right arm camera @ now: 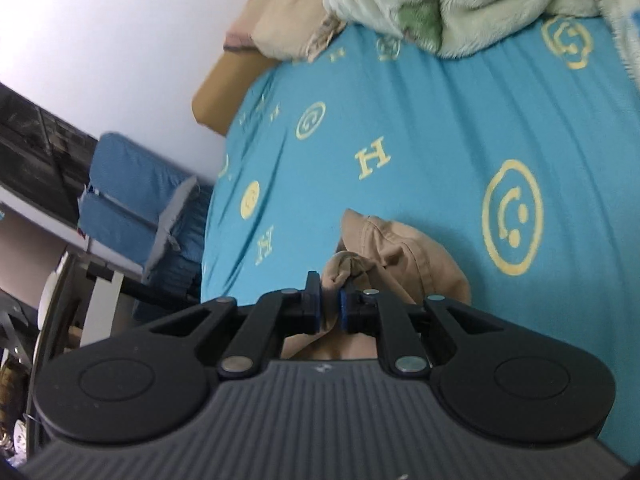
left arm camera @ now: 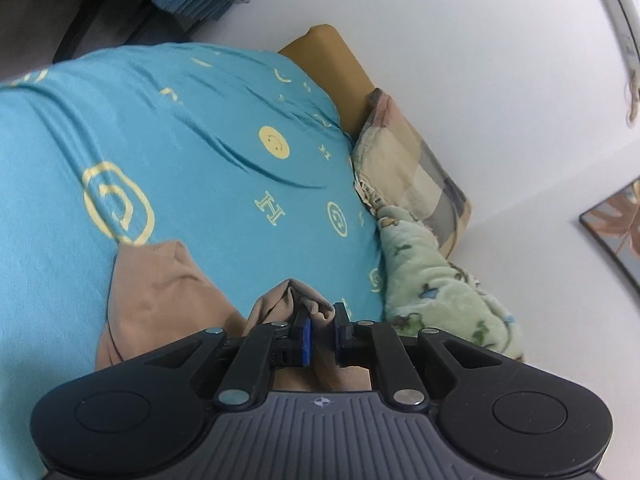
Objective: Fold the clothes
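A tan garment (left arm camera: 160, 300) lies on the blue bed sheet (left arm camera: 180, 128), partly lifted. My left gripper (left arm camera: 321, 316) is shut on a bunched fold of the tan garment, which pokes up between the blue pads. In the right wrist view the same tan garment (right arm camera: 404, 260) spreads to the right of the fingers, showing seams. My right gripper (right arm camera: 329, 294) is shut on another pinched corner of it. The cloth below both grippers is hidden by their bodies.
A pale green fleece blanket (left arm camera: 436, 284) and a checked pillow (left arm camera: 412, 168) lie along the bed's edge by the white wall, over a mustard mattress corner (left arm camera: 332, 60). A blue cushioned chair (right arm camera: 132, 200) stands beyond the bed. A framed picture (left arm camera: 616, 228) hangs on the wall.
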Demonstrator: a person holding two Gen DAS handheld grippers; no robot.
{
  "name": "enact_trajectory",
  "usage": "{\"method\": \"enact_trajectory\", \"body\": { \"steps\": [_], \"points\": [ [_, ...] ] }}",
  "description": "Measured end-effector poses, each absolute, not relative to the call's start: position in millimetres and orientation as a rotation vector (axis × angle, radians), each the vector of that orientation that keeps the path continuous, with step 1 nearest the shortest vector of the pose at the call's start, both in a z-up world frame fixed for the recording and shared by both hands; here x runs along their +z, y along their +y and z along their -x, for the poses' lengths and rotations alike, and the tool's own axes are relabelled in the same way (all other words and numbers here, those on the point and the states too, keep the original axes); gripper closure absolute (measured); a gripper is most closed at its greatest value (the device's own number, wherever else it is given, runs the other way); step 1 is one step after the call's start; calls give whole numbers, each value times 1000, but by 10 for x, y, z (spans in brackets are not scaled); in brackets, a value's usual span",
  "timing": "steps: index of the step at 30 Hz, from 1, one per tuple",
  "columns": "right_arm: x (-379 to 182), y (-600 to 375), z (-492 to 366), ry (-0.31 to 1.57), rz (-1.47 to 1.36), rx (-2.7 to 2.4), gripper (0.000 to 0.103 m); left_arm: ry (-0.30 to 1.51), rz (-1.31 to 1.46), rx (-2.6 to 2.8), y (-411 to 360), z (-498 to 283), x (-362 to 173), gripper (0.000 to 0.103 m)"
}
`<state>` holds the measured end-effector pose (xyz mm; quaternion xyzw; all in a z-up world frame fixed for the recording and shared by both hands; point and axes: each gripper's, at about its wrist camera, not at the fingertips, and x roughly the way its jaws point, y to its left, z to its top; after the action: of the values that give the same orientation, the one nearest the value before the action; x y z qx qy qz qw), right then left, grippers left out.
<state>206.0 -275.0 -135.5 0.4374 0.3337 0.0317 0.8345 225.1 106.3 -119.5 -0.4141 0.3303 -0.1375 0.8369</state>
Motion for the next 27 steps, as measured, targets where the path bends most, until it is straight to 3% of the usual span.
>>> {"method": "enact_trajectory", "body": {
  "steps": [1, 2, 3, 4, 6, 8, 10, 12, 13, 16, 17, 19, 21, 23, 24, 27],
  "points": [
    [-1362, -2747, -2111, 719, -924, 84, 82, 697, 855, -288, 1058, -2267, -1186, 91],
    [-1369, -2742, -2157, 728, -925, 104, 64, 701, 835, -285, 1050, -2282, -1179, 89],
    [-1370, -2724, -2172, 724, -936, 137, 35, 711, 818, -285, 1037, -2292, -1171, 81],
    [-1352, -2699, -2162, 716, -939, 163, 15, 717, 799, -283, 1022, -2296, -1158, 73],
    [-1310, -2650, -2141, 698, -941, 212, 16, 703, 749, -266, 987, -2265, -1108, 25],
    [-1208, -2632, -2100, 680, -885, 231, 16, 669, 682, -241, 968, -2213, -1051, 16],
    [-1131, -2662, -2006, 641, -802, 205, 17, 642, 622, -219, 948, -2168, -1006, 16],
    [-1098, -2672, -1963, 645, -699, 148, 18, 662, 605, -212, 930, -2169, -1046, 19],
    [-1104, -2671, -1960, 661, -651, 116, 30, 675, 598, -209, 918, -2177, -1080, 22],
    [-1257, -2668, -1999, 740, -621, 79, 37, 740, 551, -188, 860, -2220, -1200, 31],
    [-1298, -2636, -2012, 763, -606, 80, 39, 759, 534, -180, 839, -2230, -1238, 36],
    [-1354, -2547, -2034, 800, -553, 82, 62, 779, 503, -185, 795, -2223, -1293, 47],
    [-1377, -2431, -2019, 808, -465, 81, 70, 799, 472, -189, 751, -2216, -1349, 62],
    [-1382, -2377, -2010, 797, -426, 83, 82, 781, 457, -190, 726, -2171, -1322, 81],
    [-1383, -2356, -2006, 791, -412, 84, 91, 760, 453, -189, 720, -2137, -1283, 97],
    [-1309, -2360, -1971, 741, -427, 96, 92, 699, 443, -186, 701, -2037, -1169, 98]
  ]
}}
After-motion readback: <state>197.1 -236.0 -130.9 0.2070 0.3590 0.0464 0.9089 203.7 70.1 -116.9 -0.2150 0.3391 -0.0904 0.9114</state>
